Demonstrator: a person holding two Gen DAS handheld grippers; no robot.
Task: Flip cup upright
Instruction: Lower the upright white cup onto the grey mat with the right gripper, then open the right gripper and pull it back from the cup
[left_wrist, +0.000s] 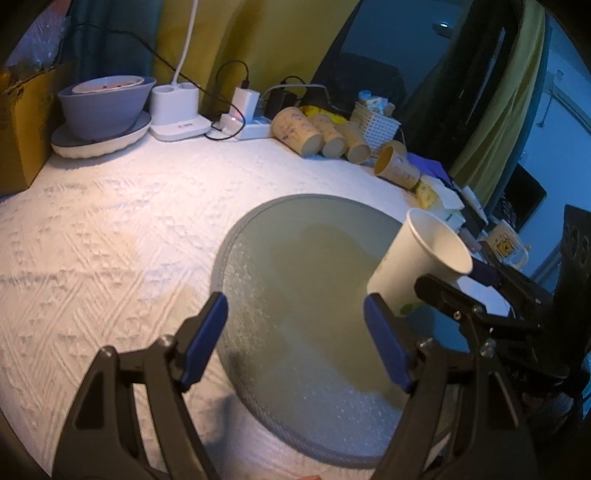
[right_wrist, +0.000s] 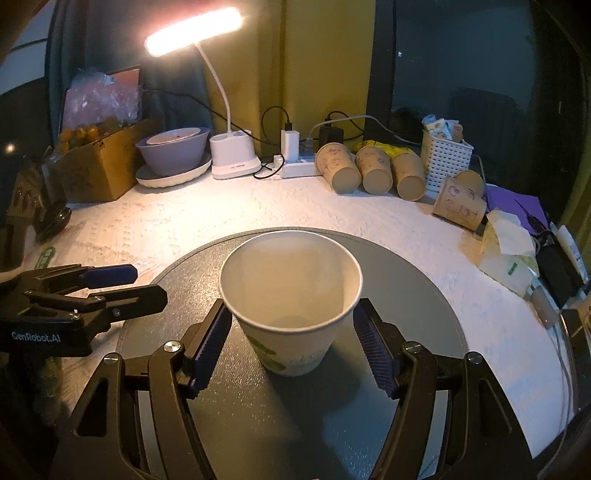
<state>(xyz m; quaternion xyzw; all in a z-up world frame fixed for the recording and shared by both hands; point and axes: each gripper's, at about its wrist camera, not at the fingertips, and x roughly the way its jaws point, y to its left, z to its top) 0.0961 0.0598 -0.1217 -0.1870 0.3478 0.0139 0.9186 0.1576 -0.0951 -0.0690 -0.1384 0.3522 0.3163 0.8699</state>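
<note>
The tray (right_wrist: 424, 295), a round grey disc, is lying on the white quilted cloth (right_wrist: 184, 221) and is serving as the reference for everything here. The cup (right_wrist: 291, 295), white paper with a green print, is sitting mouth-up near the middle of the tray; from the left wrist view it is leaning slightly, so its base may not be fully flat yet.

The right gripper (right_wrist: 291, 350) is straddling the cup low on its wall. Its ribbed blue pads (right_wrist: 373, 347) are standing close to both sides, though whether they are pressing the paper or just clear of it cannot be told. The left gripper (left_wrist: 295, 339) is hovering over the tray's left side with its pads (left_wrist: 201, 339) spread wide apart and nothing between them.

By the look of it, the flip is nearly complete and the setting-down is the step in hand. To do it well: level the base on the tray before releasing, open the right fingers evenly so neither pad drags the thin wall sideways, then draw straight back. Paper cups are light and tip easily.

Behind the tray, brown cups (right_wrist: 369, 170) are lying on their sides.
</note>
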